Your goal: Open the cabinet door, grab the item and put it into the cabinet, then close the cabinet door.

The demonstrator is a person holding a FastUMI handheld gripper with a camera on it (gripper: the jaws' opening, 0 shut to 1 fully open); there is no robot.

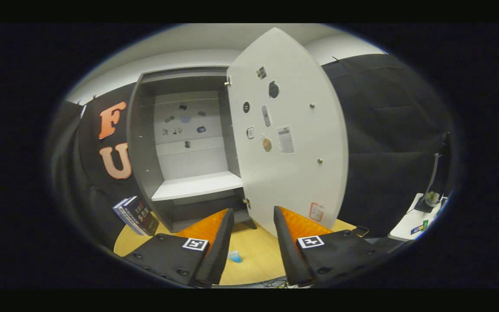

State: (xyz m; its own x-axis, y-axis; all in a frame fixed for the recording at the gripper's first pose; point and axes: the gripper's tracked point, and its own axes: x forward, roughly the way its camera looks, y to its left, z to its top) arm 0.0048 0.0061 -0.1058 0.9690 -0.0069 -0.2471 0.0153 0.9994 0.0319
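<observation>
Cabinet [189, 147] is dead ahead at 12 o'clock from my fingers, standing on the wooden table [256, 249]. Its door [288, 143] is swung wide open, hinged on the cabinet's right side, now at about 1 o'clock, with stickers and small flat bits on the face turned toward me. I reckon step one is done: the door is far enough round that the opening is unobstructed, which is the point of leaving it there.

Inside, the white shelf [197, 185] sits low in the cavity and looks bare, so nothing is stowed yet. More small stickers on the back panel above it.

Gripper [254, 223] is hanging back from the cabinet, above the table, fingers aimed at the bottom corner of the door. Jaws are parted, a clear gap with table showing through. Holding nothing, touching nothing.

The item, my guess, is the small blue thing [234, 257] on the table, low between the fingers at 6 o'clock, well short of the cabinet. Too small to say what it is.

A stack of books [136, 215] leans at the cabinet's left foot, about 9 o'clock from the fingers. Keep clear of that.

Next call: drop down and take the blue thing, then lift to the shelf. The door edge sits close to the right finger's line, so I'd watch for a clip there.
</observation>
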